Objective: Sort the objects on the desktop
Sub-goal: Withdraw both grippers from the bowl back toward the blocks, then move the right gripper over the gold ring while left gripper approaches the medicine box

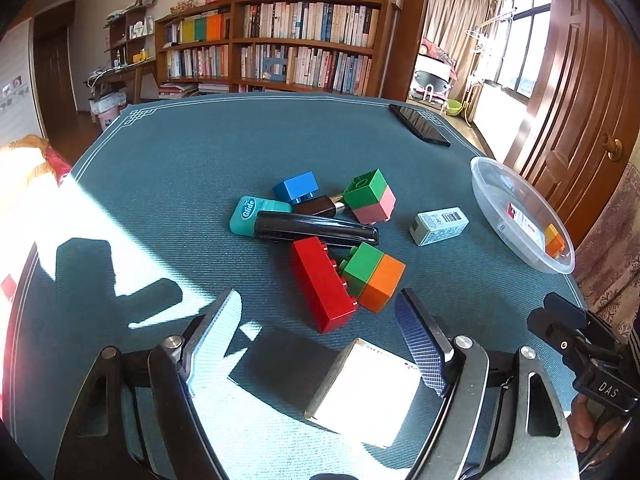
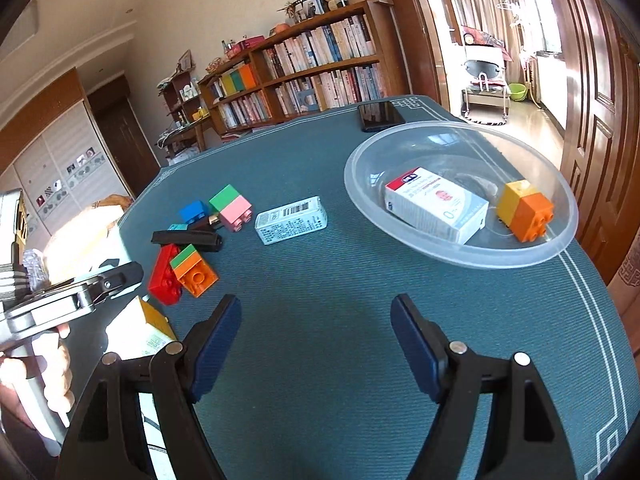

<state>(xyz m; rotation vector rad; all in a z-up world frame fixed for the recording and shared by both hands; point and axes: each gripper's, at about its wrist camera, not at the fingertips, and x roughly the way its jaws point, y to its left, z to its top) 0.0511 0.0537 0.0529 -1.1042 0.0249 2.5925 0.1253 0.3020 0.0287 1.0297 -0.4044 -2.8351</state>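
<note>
My left gripper (image 1: 318,312) is open, its fingers on either side of a white box (image 1: 366,392) that lies on the teal table mat. Just beyond it lie a red brick (image 1: 322,284), a green-orange brick (image 1: 374,276), a black stapler (image 1: 316,230), a teal floss case (image 1: 256,216), a blue brick (image 1: 298,188), a green-pink brick (image 1: 370,196) and a small grey box (image 1: 438,226). My right gripper (image 2: 316,320) is open and empty over bare mat. A clear plastic bowl (image 2: 460,256) ahead of it holds a white carton (image 2: 436,210) and a yellow-orange brick (image 2: 526,210).
A black phone (image 2: 380,116) lies at the mat's far edge. The left gripper and the hand holding it show at the left of the right wrist view (image 2: 80,292). Bookshelves and a doorway stand behind the table.
</note>
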